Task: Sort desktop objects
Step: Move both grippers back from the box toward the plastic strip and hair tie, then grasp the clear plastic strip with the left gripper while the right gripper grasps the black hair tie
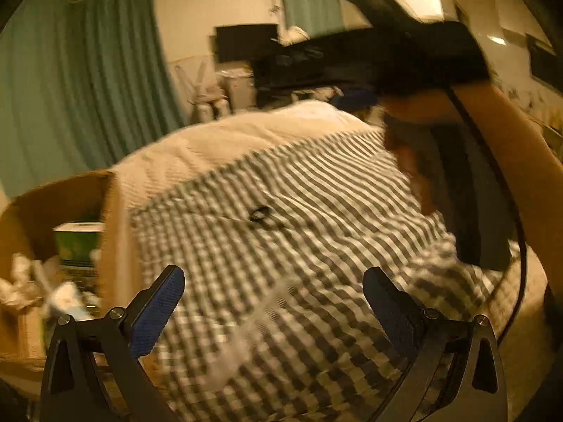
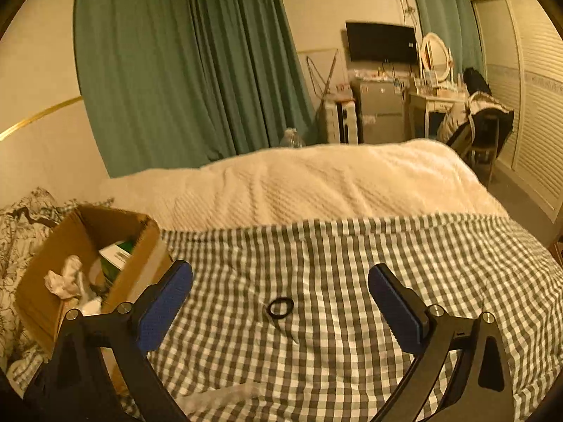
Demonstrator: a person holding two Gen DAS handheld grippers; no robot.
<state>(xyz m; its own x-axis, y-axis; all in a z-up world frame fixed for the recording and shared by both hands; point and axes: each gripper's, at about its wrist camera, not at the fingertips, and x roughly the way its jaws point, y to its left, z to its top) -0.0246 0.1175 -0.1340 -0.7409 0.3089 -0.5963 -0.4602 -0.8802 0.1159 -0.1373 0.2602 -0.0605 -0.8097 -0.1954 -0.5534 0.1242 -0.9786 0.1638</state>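
A small black ring (image 2: 279, 307) lies flat on the grey-and-white checked cloth (image 2: 387, 246). In the right wrist view it sits just ahead of my right gripper (image 2: 281, 274) and centred between its blue pads; the jaws stand wide open and touch nothing. The blurred left wrist view shows the same ring (image 1: 260, 212) farther ahead of my left gripper (image 1: 274, 281), which is also wide open and empty. A brown cardboard box (image 2: 116, 212) stands open at the left and holds crumpled white paper (image 2: 65, 277) and a green-and-white carton (image 2: 119, 253).
A clear plastic scrap (image 2: 225, 395) lies on the cloth near the right gripper's base. A cream blanket (image 2: 334, 183) covers the bed beyond the checked cloth. In the left wrist view a person's forearm (image 1: 510, 161) crosses the upper right. The cardboard box (image 1: 116, 228) is at the left.
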